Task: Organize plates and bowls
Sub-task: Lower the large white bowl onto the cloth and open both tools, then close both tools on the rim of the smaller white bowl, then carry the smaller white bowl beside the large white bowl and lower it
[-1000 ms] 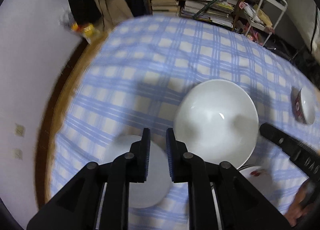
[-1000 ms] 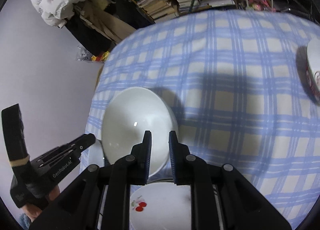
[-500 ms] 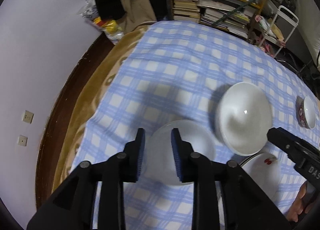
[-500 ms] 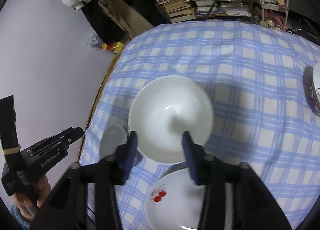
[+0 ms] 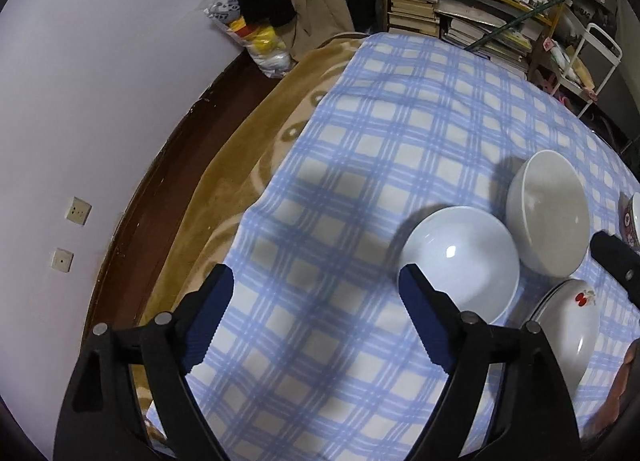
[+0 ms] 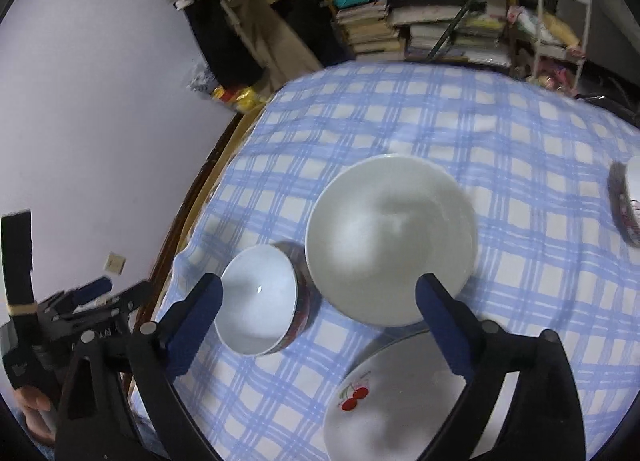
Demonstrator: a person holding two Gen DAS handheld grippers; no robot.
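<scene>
Only my right wrist view shows the small bowl's (image 6: 258, 301) dark patterned outside; glossy white large bowl (image 6: 390, 239) beside it on checked cloth (image 6: 520, 281); both jaws wide open, empty

You've got three bowls on the checked cloth (image 6: 520, 133): one big white bowl (image 6: 390, 237), one smaller white bowl (image 6: 256, 301) just left of it, one patterned bowl (image 6: 626, 201) at the right edge, well apart. One plate (image 6: 400, 401) with a cherry print, nearest you; a second rim seems to show under it, can't confirm. Two grippers: left (image 5: 316, 321), right (image 6: 320, 321), both with jaws spread wide, holding nothing. Two wall sockets (image 5: 78, 211).
</scene>
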